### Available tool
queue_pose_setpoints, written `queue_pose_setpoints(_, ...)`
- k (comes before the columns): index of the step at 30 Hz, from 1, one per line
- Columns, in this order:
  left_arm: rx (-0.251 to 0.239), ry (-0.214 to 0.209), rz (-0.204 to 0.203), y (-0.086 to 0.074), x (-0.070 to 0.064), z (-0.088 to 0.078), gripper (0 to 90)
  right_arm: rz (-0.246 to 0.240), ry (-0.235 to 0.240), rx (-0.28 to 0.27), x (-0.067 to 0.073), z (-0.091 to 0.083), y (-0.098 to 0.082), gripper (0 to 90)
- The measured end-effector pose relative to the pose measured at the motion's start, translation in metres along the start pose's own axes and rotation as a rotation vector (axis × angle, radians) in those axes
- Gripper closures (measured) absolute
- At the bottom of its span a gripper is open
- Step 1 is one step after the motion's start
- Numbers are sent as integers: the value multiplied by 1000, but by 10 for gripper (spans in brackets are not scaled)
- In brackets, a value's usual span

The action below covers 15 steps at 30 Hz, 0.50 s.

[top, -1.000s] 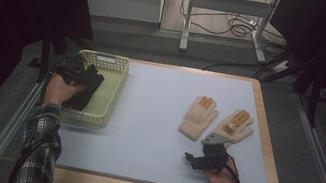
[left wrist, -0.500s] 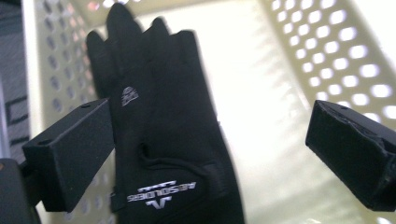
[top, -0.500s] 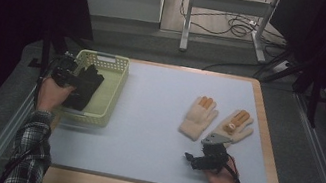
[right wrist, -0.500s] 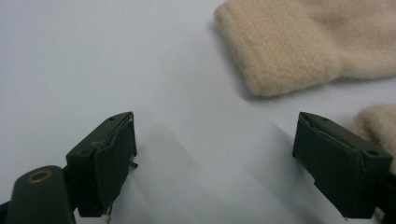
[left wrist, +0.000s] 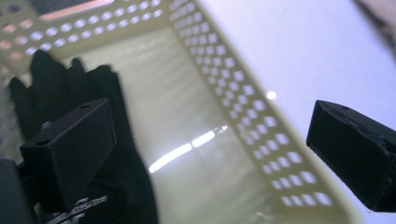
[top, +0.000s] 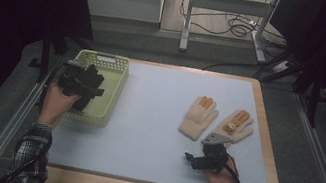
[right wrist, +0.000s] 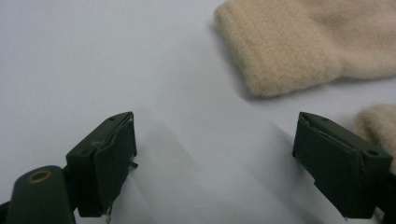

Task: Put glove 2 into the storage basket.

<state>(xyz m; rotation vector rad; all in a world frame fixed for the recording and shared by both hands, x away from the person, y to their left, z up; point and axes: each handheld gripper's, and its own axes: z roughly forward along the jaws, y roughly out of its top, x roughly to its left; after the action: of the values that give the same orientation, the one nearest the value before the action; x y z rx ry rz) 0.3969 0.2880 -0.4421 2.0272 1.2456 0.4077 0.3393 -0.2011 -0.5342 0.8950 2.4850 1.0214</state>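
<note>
A pale green perforated basket (top: pixel 113 88) stands at the mat's left edge. Black gloves (top: pixel 94 75) lie inside it, dark against the basket floor (left wrist: pixel 74 88). My left gripper (top: pixel 93 88) hovers over the basket's left part. Its jaws have just been opening and now stand wide (left wrist: pixel 210 154), with nothing between them; the black glove lies below the left jaw. Two cream knit gloves (top: pixel 199 118) (top: pixel 236 127) lie flat on the right of the mat. My right gripper (top: pixel 194 159) rests near the front edge, open (right wrist: pixel 224 158), just short of the nearer glove's cuff (right wrist: pixel 289 46).
The blue-grey mat (top: pixel 156 120) covers a wooden board (top: pixel 266 125). The basket's holed side wall (left wrist: pixel 243 107) runs between my left jaws. Metal rails (top: pixel 8 125) flank the table, and cables and a stand's legs lie on the floor behind.
My left hand has pulled back a little toward the basket's near-left side and risen, leaving the black gloves in the basket. The right gripper and cream gloves have not moved.
</note>
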Motion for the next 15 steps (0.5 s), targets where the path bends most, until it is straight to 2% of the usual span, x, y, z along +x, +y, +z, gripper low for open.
queue_pose_setpoints(5, -35, -32, 65, -2, -27, -4, 18, 0, 0, 0, 0, 0, 0, 132)
queue_pose_setpoints(10, -60, -64, 108, -4, -52, -6, 18, 1, 0, 0, 0, 0, 0, 132)
queue_pose_setpoints(15, -77, -78, 155, -10, -77, -4, 17, 0, 0, 1, 0, 0, 0, 132)
